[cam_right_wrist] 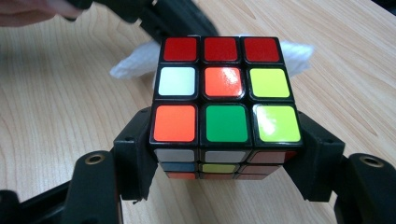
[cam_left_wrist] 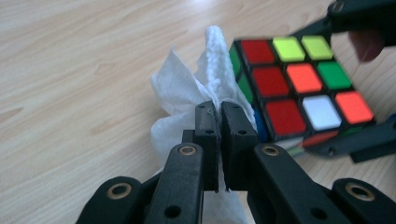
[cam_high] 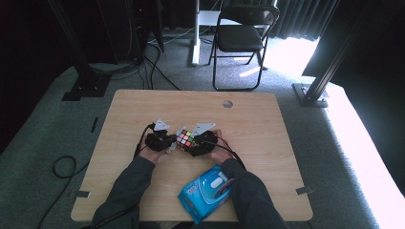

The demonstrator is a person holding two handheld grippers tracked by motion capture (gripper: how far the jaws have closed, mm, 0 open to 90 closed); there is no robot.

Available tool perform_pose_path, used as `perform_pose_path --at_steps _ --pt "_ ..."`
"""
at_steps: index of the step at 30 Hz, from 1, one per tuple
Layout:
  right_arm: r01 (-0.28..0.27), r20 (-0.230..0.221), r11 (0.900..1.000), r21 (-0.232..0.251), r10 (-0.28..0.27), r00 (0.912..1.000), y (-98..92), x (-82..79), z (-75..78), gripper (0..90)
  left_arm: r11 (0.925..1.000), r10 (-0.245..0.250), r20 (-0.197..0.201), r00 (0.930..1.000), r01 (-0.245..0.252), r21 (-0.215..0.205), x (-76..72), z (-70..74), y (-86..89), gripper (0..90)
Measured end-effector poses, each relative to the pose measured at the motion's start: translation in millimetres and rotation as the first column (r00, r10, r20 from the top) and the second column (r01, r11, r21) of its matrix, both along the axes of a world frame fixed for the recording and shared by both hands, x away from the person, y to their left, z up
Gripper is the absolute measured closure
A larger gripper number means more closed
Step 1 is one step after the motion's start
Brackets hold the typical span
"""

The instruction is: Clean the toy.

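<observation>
High view: a scrambled puzzle cube (cam_high: 186, 138) sits at the middle of a pale wooden surface (cam_high: 258, 119), caught between two hand-held grippers. The right gripper (cam_high: 195, 144) clamps it from both sides; in the right gripper view its two black jaws press against opposite lower faces of the cube (cam_right_wrist: 223, 100), holding it just above the wood with the top face of red, white, orange, yellow and green tiles turned up. Gripping it low probably leaves the upper faces free to be wiped.

The left gripper (cam_high: 168, 143) comes in from the other side. In the left gripper view its jaws are pressed together on a crumpled white wipe (cam_left_wrist: 187, 98), and the bunched tissue touches the cube's (cam_left_wrist: 299, 88) left side face. The wipe is likely pinched at its middle so that the loose folds can rub the plastic.

Both of the person's sleeved forearms enter from the bottom edge. Near the right forearm, close to the surface's front edge, lies a blue pack of wet wipes (cam_high: 206, 192), well apart from the cube. Beyond the surface stands a black folding chair (cam_high: 241, 33) on grey carpet.
</observation>
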State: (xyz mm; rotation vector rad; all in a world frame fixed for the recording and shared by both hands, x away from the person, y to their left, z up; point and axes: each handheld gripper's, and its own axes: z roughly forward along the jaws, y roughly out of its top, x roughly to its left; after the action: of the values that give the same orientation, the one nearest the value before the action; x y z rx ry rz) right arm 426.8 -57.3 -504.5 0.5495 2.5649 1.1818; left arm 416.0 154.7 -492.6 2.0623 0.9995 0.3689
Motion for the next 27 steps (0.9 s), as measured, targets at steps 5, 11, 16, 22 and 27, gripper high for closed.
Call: perform_pose_path --at_steps 5,11,16,22,27 --pt "-0.008 0.009 1.000 -0.006 0.008 0.9999 0.4 -0.9 0.0 34.2 0.9998 -0.017 0.011 0.9998 0.017 -0.008 3.9 7.9 -0.9 86.3" --pt "-0.021 0.011 1.000 -0.008 0.021 0.9997 0.8 -1.4 0.0 34.2 0.9996 -0.029 0.025 0.9993 0.029 -0.006 7.6 16.7 -2.9 86.2" --pt "-0.029 0.017 1.000 -0.007 0.029 0.9994 1.0 -1.8 0.0 34.2 0.9995 -0.028 0.016 0.9995 0.029 -0.009 11.7 15.3 -3.7 86.2" --pt "-0.028 0.016 1.000 0.007 0.028 0.9995 -0.5 -2.0 0.8 34.2 0.9995 -0.032 -0.014 0.9994 0.032 -0.007 13.5 3.9 -2.8 86.3" --pt "-0.027 0.016 1.000 0.010 0.027 0.9995 -1.0 -2.2 1.2 34.2 0.9993 -0.039 -0.025 0.9989 0.039 0.000 12.6 -2.1 -1.9 86.3"
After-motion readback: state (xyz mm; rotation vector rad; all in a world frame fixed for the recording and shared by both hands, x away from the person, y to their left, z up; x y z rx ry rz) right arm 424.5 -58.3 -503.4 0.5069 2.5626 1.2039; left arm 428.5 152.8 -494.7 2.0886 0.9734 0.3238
